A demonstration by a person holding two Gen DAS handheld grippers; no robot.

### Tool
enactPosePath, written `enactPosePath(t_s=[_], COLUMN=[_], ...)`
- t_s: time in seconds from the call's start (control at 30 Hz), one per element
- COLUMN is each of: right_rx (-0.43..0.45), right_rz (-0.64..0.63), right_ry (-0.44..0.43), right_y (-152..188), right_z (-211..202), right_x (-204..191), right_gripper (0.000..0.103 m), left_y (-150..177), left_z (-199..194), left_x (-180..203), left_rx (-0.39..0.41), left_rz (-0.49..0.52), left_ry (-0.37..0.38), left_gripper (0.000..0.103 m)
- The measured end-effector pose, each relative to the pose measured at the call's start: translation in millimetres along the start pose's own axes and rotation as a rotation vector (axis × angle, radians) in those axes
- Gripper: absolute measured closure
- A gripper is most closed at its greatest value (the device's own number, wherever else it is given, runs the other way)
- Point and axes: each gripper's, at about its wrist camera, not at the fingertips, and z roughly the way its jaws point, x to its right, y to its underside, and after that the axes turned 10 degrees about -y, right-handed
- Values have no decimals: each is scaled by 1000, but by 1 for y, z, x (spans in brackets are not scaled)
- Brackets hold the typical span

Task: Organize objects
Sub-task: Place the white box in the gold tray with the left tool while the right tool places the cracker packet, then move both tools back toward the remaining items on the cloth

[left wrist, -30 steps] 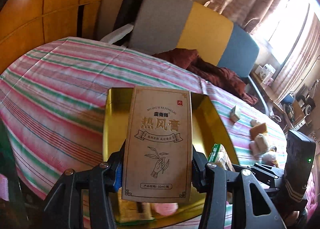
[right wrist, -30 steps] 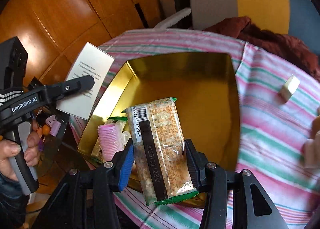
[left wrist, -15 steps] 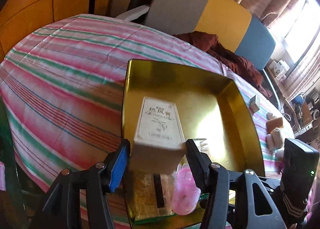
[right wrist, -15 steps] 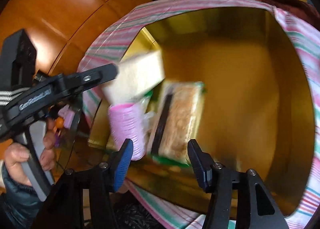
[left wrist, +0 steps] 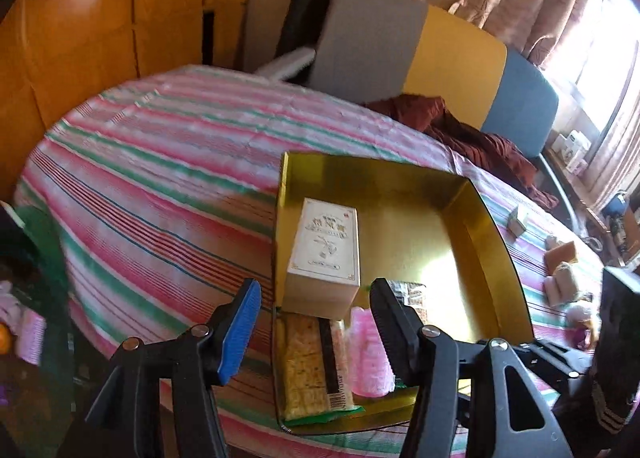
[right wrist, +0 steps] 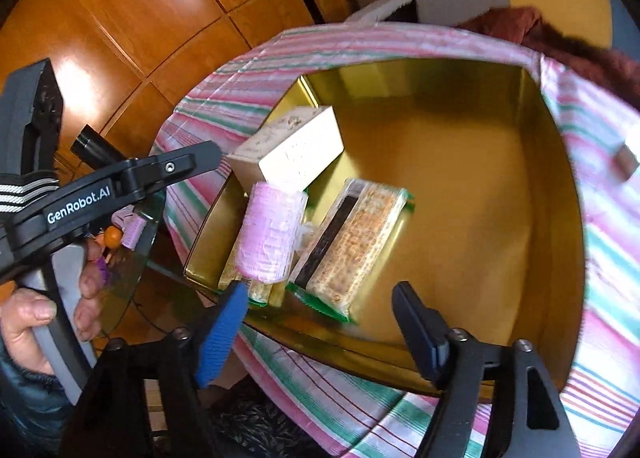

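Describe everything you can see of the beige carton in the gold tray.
The beige carton is a rectangular cardboard box with dark print and a line drawing on its top face. It lies flat inside the gold tray, against the left wall, its near end resting on a cracker packet. A pink roller lies at its near end. No jaws touch it.

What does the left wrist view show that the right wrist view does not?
Only the left wrist view: small tan blocks lying on the striped cloth beyond the tray, and the bright window. Only the right wrist view: a hand gripping the left tool's handle. Both: gold rectangular tray, cream carton box, pink ridged roller and clear-wrapped cracker packet inside it.
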Motion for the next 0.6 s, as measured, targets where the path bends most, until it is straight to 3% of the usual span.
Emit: enactPosePath(t_s=[0.27,0.6], right_rx=[87,150], right_rz=[-37,-63], right_ry=[74,137], right_y=[0,6], right_z=[-17,-37], right_x=[-12,-15], right_gripper=[19,13], left_y=[8,17], left_z=[-34,-52], left_x=[11,35], left_rx=[141,196], left_rz=[33,108], left_ry=[-75,-72], left_gripper=[45,45])
